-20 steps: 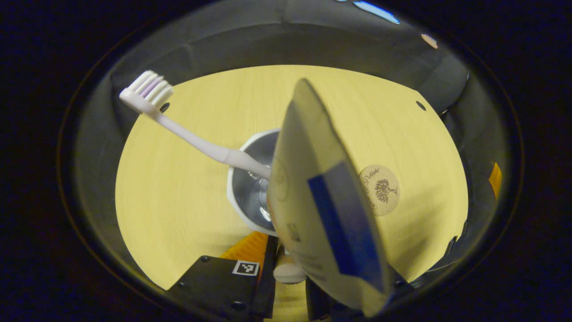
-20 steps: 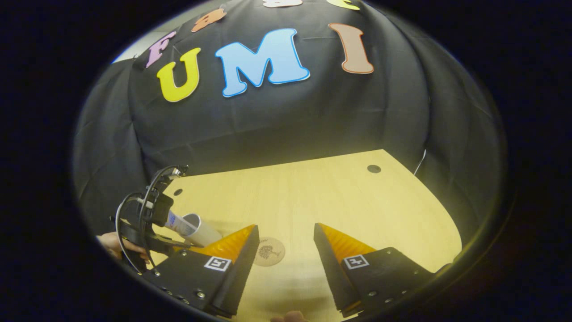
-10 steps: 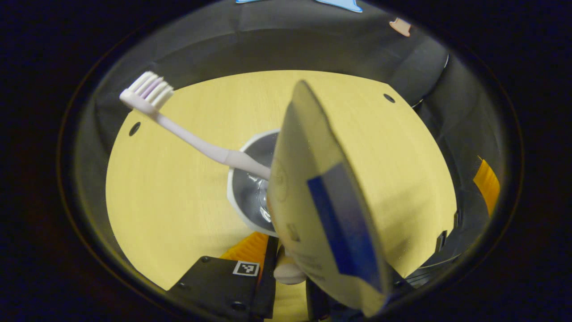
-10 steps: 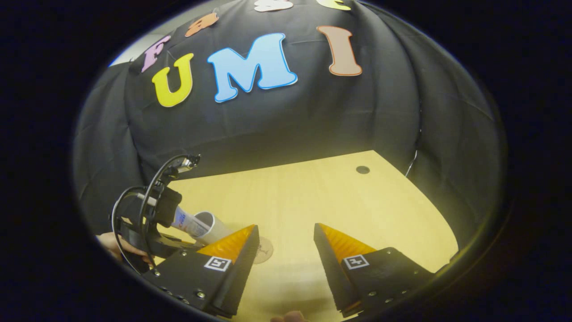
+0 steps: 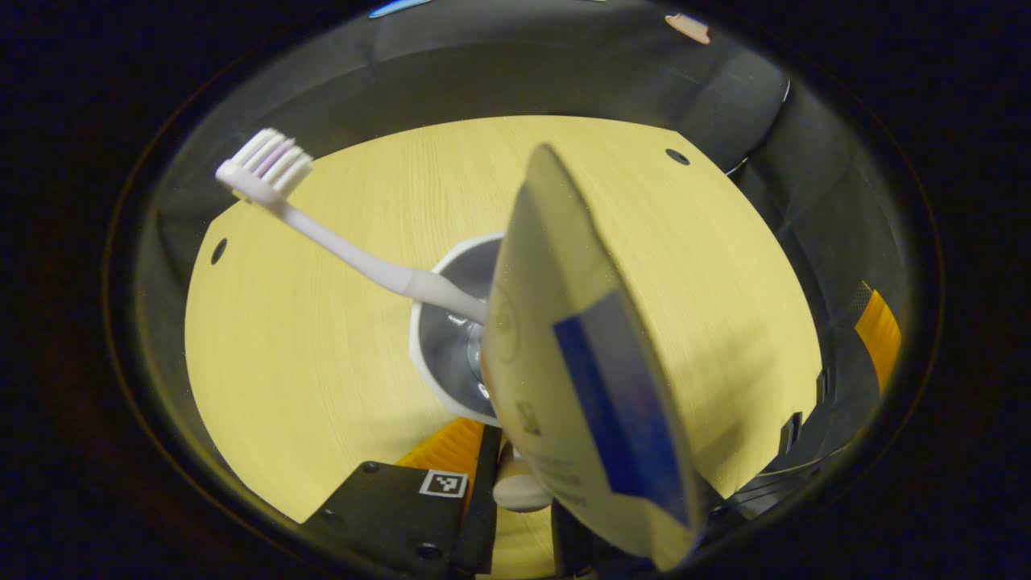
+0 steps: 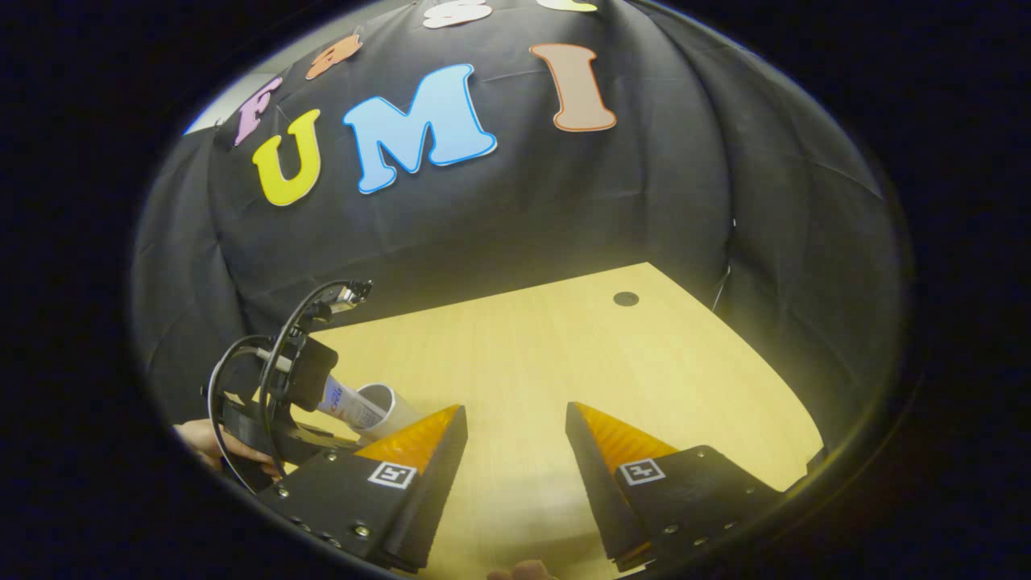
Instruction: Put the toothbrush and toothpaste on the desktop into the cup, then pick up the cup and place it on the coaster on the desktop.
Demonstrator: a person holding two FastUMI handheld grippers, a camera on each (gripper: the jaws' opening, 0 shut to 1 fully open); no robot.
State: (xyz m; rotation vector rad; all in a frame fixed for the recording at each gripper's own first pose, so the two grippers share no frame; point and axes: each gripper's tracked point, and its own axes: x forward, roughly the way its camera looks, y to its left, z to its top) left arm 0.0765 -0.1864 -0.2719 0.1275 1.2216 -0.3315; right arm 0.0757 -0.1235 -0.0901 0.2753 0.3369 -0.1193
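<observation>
In the left gripper view I look down into a white cup [image 5: 420, 322] with a shiny inside. A white toothbrush [image 5: 338, 242] leans out of it to the upper left. A pale toothpaste tube [image 5: 580, 362] with a blue band stands in it, close to the camera. My left gripper [image 5: 519, 475] is shut on the cup's wall, and the tube hides its right finger. In the right gripper view the cup [image 6: 391, 400] is tilted with the toothpaste [image 6: 342, 400] sticking out, and a hand [image 6: 209, 445] holds the left gripper [image 6: 338, 437]. My right gripper [image 6: 515, 419] is open over the desk's front.
The yellow wooden desktop [image 6: 564, 346] has a cable hole [image 6: 626, 298] at its far right corner. Two more holes [image 5: 676, 156] [image 5: 217, 250] sit near its edges in the left gripper view. Black cloth walls close off the back and sides.
The left gripper has carried the cup to the right. The round coaster has slid out of sight behind the toothpaste in one view and behind my right gripper's finger in the other. The right gripper stays open.
</observation>
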